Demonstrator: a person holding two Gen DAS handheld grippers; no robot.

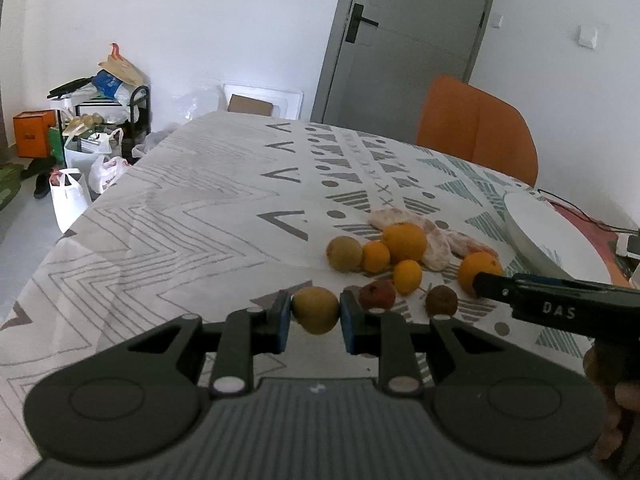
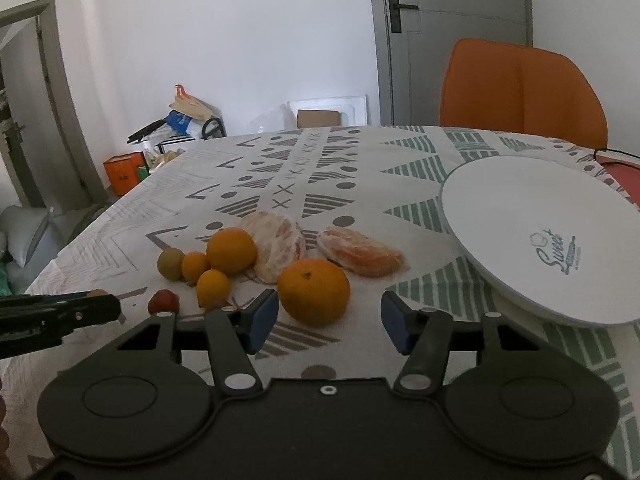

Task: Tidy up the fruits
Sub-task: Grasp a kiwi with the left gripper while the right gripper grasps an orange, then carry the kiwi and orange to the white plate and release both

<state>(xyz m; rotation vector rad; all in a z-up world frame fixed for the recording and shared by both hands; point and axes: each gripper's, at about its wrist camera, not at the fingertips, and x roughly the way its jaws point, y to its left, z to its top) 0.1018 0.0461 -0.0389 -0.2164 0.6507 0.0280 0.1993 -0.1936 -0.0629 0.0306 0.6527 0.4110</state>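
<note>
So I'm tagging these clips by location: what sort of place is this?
Probably a lived-in home, a dining corner: a table under a patterned tablecloth, an orange chair, and bags piled on a rack by the wall.

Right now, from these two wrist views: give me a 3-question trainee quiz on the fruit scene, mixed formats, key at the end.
1. True or false: the left gripper is shut on a small yellow-green fruit.
2. Multiple choice: what lies on the white plate?
A. two peeled segments
B. one large orange
C. nothing visible
3. Fill in: the right gripper has its jaws either side of the large ____, with the pads not touching it.

Key:
1. True.
2. C. The peeled citrus pieces lie on the patterned tablecloth beside the plate.
3. orange.
</note>
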